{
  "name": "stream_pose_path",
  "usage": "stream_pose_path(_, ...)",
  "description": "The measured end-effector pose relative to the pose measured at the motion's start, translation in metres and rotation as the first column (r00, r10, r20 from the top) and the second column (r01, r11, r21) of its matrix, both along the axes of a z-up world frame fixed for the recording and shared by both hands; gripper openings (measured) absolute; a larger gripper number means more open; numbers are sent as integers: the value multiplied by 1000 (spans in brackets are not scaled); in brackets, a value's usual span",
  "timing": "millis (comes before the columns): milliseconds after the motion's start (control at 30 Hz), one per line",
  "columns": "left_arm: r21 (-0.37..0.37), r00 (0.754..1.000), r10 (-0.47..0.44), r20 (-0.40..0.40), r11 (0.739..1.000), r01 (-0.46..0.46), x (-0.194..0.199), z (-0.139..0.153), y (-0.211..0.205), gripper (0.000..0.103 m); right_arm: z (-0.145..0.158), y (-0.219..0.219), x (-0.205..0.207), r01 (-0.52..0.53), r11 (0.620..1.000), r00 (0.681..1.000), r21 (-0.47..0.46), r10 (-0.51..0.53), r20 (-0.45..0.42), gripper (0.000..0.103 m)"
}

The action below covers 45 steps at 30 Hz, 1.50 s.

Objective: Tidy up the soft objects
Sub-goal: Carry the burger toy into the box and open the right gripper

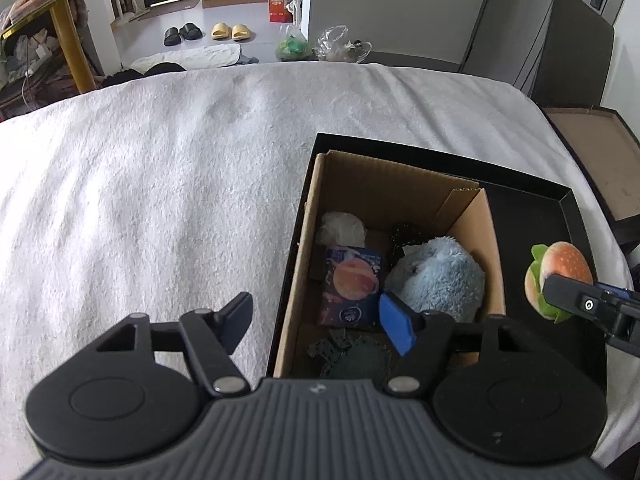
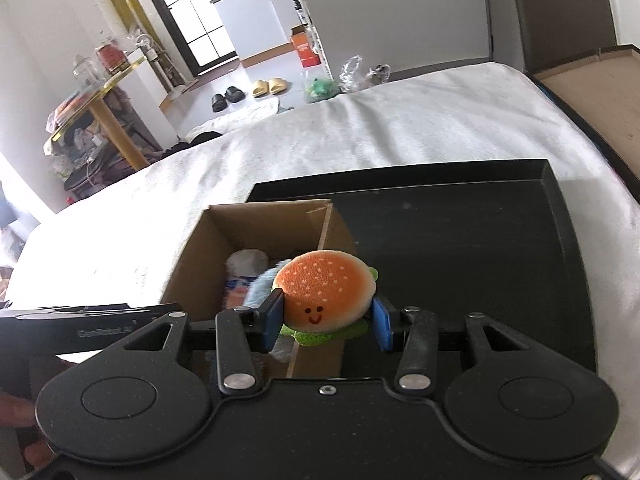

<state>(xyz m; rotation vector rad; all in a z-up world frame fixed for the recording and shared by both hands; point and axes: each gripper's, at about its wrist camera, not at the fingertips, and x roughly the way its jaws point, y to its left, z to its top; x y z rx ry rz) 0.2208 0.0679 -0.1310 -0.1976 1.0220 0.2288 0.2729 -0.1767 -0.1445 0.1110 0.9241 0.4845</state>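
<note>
A cardboard box (image 1: 404, 184) stands in a black tray (image 1: 532, 208) on a white bed. In it lie a fluffy blue plush (image 1: 440, 276), a planet-print packet (image 1: 352, 284), a white soft lump (image 1: 342, 228) and dark green items (image 1: 356, 354). My left gripper (image 1: 320, 320) is open and empty, held over the box's near left edge. My right gripper (image 2: 326, 316) is shut on a plush hamburger (image 2: 326, 292) with a smiling face, held above the box's right wall (image 2: 332, 224). The hamburger also shows in the left wrist view (image 1: 560, 276), over the tray right of the box.
The white bedcover (image 1: 160, 184) spreads left and beyond the tray. A brown board (image 1: 600, 160) lies off the bed's right edge. On the floor beyond are slippers (image 1: 208, 33), plastic bags (image 1: 320, 44) and a yellow-legged table (image 1: 68, 36).
</note>
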Motion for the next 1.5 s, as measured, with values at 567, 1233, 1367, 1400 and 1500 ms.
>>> stream_pose_path(567, -118, 999, 8, -33, 993, -12, -15, -23, 25, 27, 8, 46, -29, -38, 999, 999, -35, 38, -5, 45)
stream_pose_path(1233, -157, 997, -9, -72, 988, -2, -18, -37, 36, 12, 2, 55, -39, 17, 999, 1000, -31, -18, -18, 61)
stream_pose_path(1367, -148, 996, -6, -84, 989, -6, -17, -34, 34, 15, 5, 42, -41, 52, 998, 998, -27, -53, -15, 61)
stream_pose_path(1400, -139, 996, -3, -85, 990, -9, -17, -31, 33, 16, 7, 38, -42, 59, 998, 998, -26, -60, -16, 61)
stream_pose_path(1500, -129, 996, 6, -85, 992, -17, -18, -24, 33, 18, 10, 27, -43, 81, 996, 997, -24, -81, -14, 61)
